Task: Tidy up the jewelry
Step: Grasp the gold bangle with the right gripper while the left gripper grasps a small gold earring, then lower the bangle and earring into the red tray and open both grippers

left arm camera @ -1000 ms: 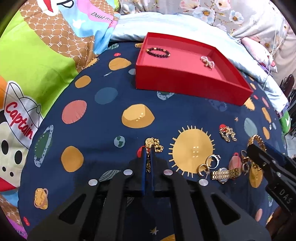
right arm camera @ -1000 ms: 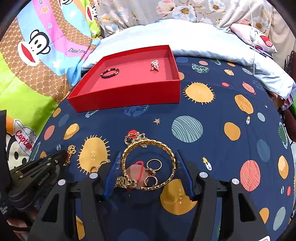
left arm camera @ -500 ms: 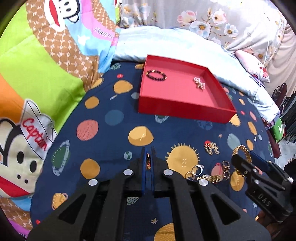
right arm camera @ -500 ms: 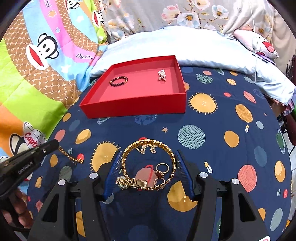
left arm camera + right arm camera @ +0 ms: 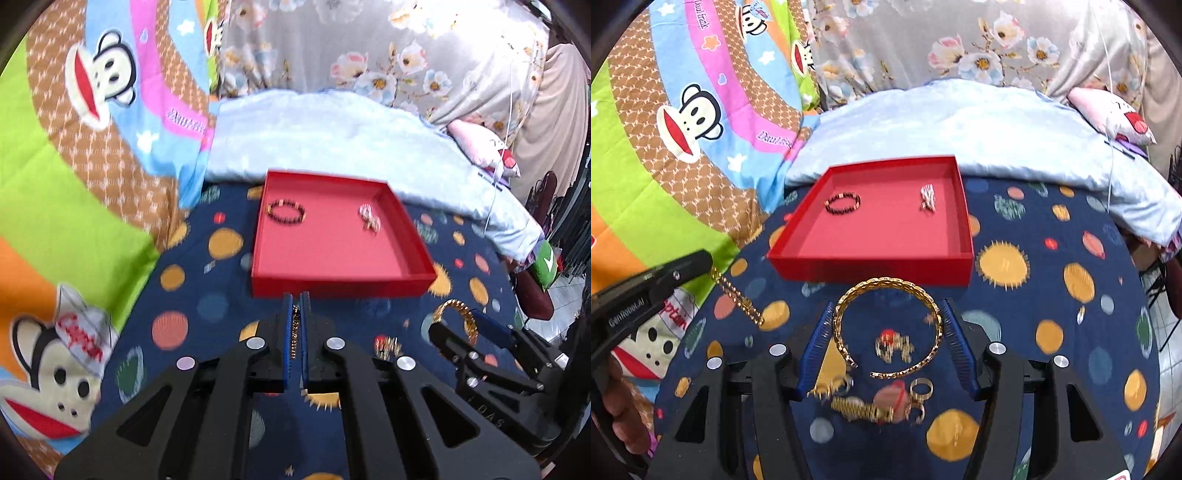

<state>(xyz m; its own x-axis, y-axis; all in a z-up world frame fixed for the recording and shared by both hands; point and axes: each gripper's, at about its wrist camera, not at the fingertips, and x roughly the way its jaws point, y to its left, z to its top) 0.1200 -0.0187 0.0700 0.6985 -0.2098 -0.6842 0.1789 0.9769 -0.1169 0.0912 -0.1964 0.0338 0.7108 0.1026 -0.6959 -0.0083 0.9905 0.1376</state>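
Note:
My left gripper (image 5: 295, 300) is shut on a thin gold chain (image 5: 294, 332), pinched between its blue pads just short of the red tray (image 5: 340, 288). In the right wrist view the chain (image 5: 738, 298) dangles from the left gripper (image 5: 703, 260) above the bedspread. My right gripper (image 5: 888, 304) is shut on a wide gold bangle (image 5: 846, 343), one pad on each side, held in the air. Inside the tray (image 5: 871, 272) lie a dark bead bracelet (image 5: 843, 204) and a small pale piece (image 5: 928, 197).
Under the bangle, loose jewelry stays on the navy planet-print bedspread (image 5: 1052, 295): a gold watch band (image 5: 857, 406), rings (image 5: 920, 387) and a small gold cluster (image 5: 894, 343). A light blue blanket (image 5: 979, 125) bunches behind the tray. A colourful monkey quilt (image 5: 665, 155) lies left.
Both grippers have risen. The chain came off the bedspread in the left gripper and the bangle lifted off the jewelry pile in the right. The tray now sits lower and closer to centre.

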